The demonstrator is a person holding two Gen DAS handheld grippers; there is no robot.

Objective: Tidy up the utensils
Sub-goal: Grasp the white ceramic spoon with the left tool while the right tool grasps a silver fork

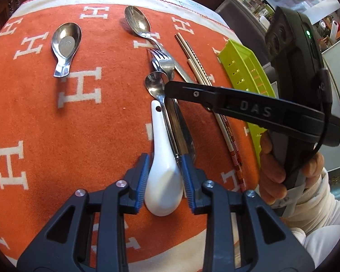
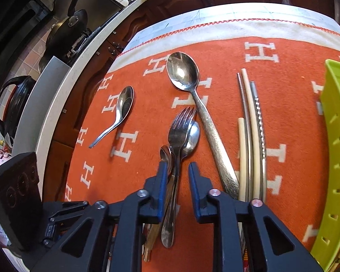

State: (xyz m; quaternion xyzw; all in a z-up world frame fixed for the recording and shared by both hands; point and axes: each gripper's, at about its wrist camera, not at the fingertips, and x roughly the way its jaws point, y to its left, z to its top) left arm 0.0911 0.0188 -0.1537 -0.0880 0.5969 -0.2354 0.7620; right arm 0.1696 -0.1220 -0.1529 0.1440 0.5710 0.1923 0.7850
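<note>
Utensils: white ceramic spoon (image 1: 163,181) bowl between pads of left tool (image 1: 164,181), jaws part-open, pads flanking, not clamped. Right tool (image 2: 175,181) part-open astride fork (image 2: 178,136) and small spoons' handles, holding nothing. Advice: close squarely on bowl's widest part; lift clear of adjacent handles. Green tray (image 1: 247,77) right of tool, on orange cloth (image 1: 56,124).

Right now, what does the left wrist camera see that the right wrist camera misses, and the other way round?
Only the left wrist view shows the white ceramic soup spoon between the left hand-held gripper fingers. Only the right wrist view shows the black frying pan on the counter. Both show the orange H-patterned cloth, the lime-green plastic tray, the steel fork and the chopsticks.
</note>
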